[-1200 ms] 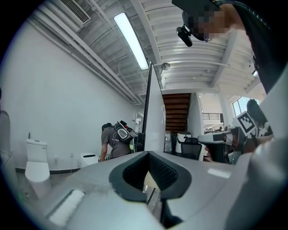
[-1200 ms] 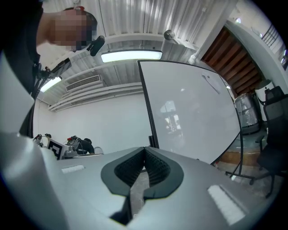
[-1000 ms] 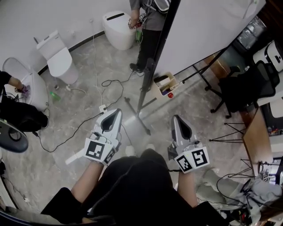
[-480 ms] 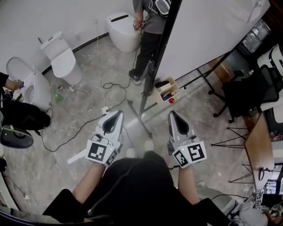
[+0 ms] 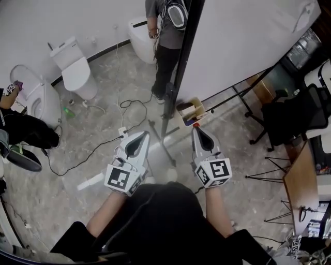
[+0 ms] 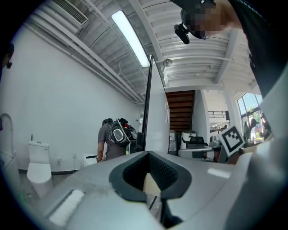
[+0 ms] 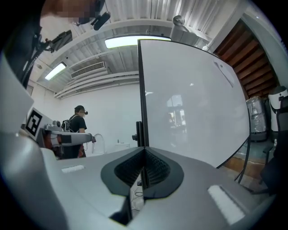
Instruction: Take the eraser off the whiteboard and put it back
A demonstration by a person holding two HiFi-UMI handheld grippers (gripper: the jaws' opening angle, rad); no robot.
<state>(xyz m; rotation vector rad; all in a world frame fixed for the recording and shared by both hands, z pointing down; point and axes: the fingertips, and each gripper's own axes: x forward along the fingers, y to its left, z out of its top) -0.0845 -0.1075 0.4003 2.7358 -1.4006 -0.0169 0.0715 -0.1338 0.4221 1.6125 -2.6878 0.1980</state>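
The whiteboard [image 5: 243, 46] stands on a black-framed stand ahead and to the right, and it fills the right gripper view [image 7: 193, 103]. I cannot make out an eraser on it; only a thin small object [image 5: 302, 15] shows near its far top corner. A small open box [image 5: 190, 109] with a few items hangs at the board's lower edge. My right gripper [image 5: 195, 129] points at that box from just short of it, shut and empty [image 7: 144, 149]. My left gripper [image 5: 143, 134] is level beside it to the left, also shut and empty [image 6: 148, 153].
A person [image 5: 165, 31] with a backpack stands beyond the board's left edge. Toilets [image 5: 75, 64] line the far wall at left. Cables [image 5: 129, 106] trail over the floor. A black office chair [image 5: 287, 103] and a wooden table [image 5: 302, 171] stand at right.
Both grippers have moved forward toward the whiteboard stand, the right one further and slightly lower. Their jaws have stayed shut.
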